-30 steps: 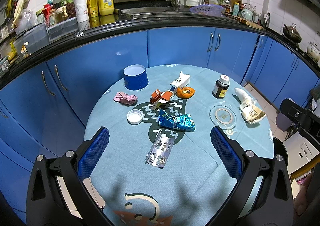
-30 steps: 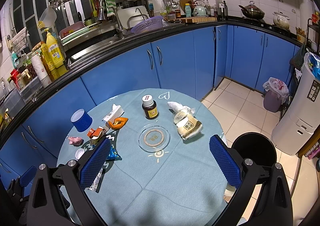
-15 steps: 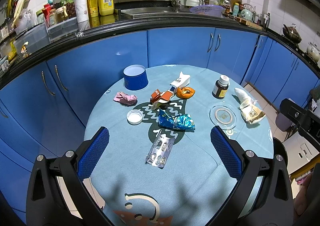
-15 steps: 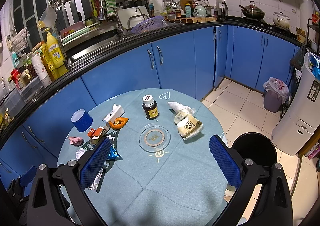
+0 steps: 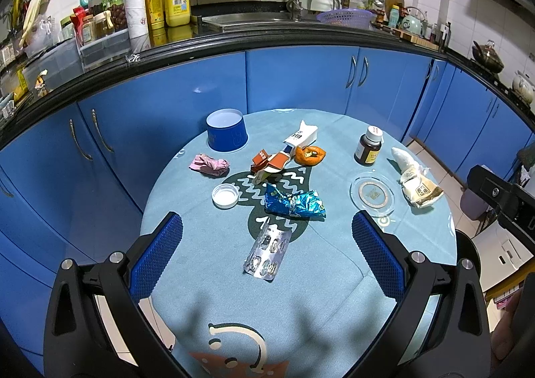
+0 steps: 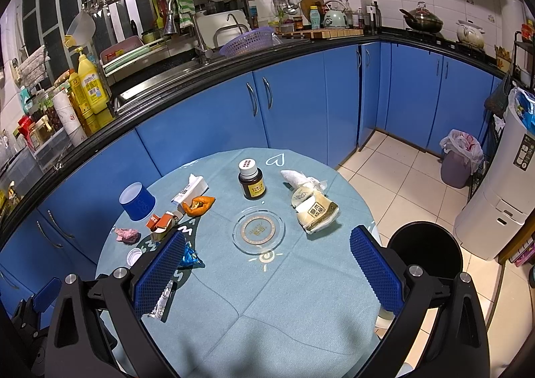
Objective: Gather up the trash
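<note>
Trash lies scattered on a round table (image 5: 334, 294) with a light blue cloth. A silver pill blister (image 5: 267, 252) lies between the blue pads of my open left gripper (image 5: 267, 254), which hovers above the table. Beyond it are a crumpled blue foil wrapper (image 5: 294, 205), a white cap (image 5: 225, 195), pink crumpled paper (image 5: 209, 165), torn orange cartons (image 5: 271, 162), an orange peel (image 5: 310, 155) and a beige wrapper (image 5: 418, 189). My right gripper (image 6: 265, 272) is open over the table, empty. A black bin (image 6: 424, 249) stands by the table's right edge.
An upturned blue cup (image 5: 227, 133), a brown medicine bottle (image 5: 369, 149) and a glass ashtray (image 5: 372, 194) also stand on the table. Blue cabinets (image 5: 294, 77) and a cluttered counter curve behind. A white appliance (image 6: 498, 204) and a bagged grey bin (image 6: 459, 157) stand on the tiled floor.
</note>
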